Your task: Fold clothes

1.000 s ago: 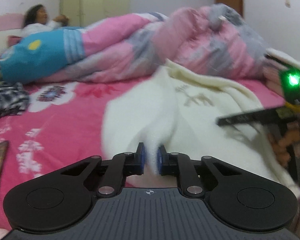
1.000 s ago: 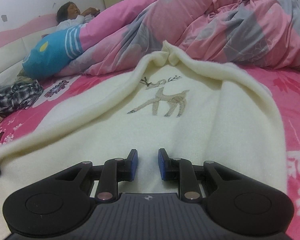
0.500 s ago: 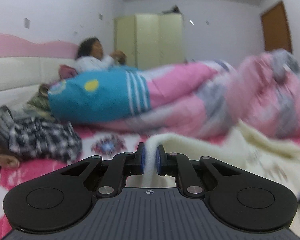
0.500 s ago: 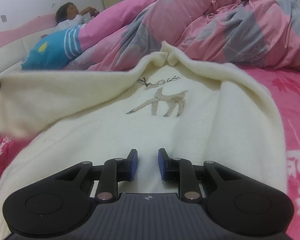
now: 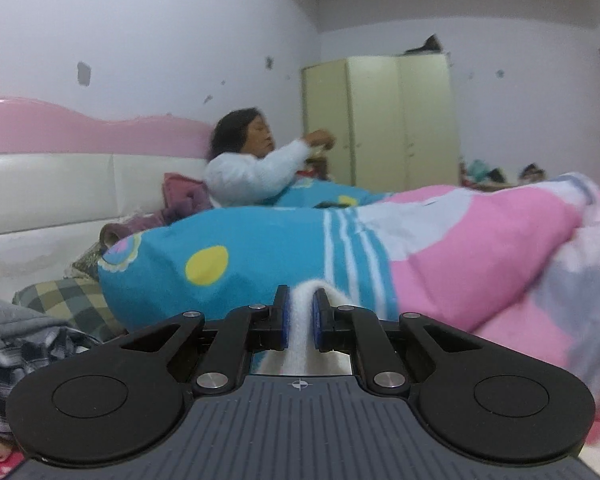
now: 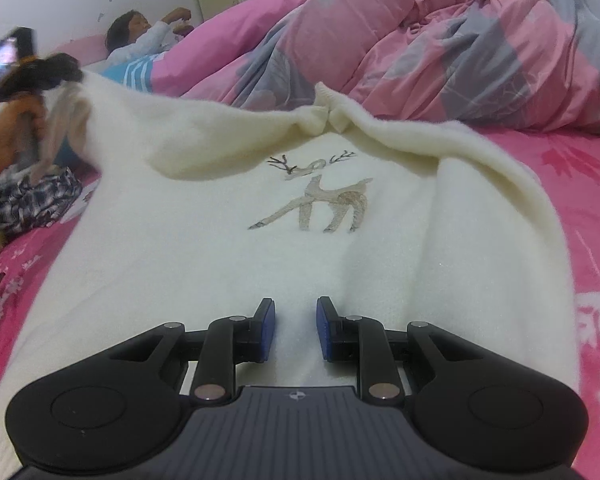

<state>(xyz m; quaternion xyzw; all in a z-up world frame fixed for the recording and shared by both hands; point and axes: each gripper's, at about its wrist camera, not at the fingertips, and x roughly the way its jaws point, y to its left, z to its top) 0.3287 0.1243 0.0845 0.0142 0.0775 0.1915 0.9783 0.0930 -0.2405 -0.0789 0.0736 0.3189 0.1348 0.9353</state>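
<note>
**Cream sweater stretched between two grippers on a pink bed**

Cream, soft knit of the sweater (image 6: 340, 264) spread over the pink bedsheet (image 6: 592, 184), deer picture facing up, collar towards the crumpled pink and grey quilt (image 6: 440, 32). Left sleeve lifted off the bed and pulled out to the left edge of the right wrist view, up to the left gripper (image 6: 66, 80), blurred there, with the person's hand (image 6: 8, 136) just below it. Seen from the left wrist view: left gripper (image 5: 299, 316) closed tight on a fold of the cream fabric (image 5: 300, 320), blue pads pressing it from both sides, pointing nearly level towards the blue part of the quilt (image 5: 220, 264) and the pink and white headboard (image 5: 60, 168).

Right gripper (image 6: 296, 328) low over the hem area of the sweater, tilted down. Jaws partly apart, cream cloth visible in the gap between the blue pads (image 6: 269, 330); cannot tell whether pinched or only lying underneath.

Farther back: another person (image 5: 252, 168) in a white top sitting against the headboard, pale green wardrobe (image 5: 384, 120) behind. Checked cloth (image 6: 32, 196) at the left, beside the sweater.
</note>
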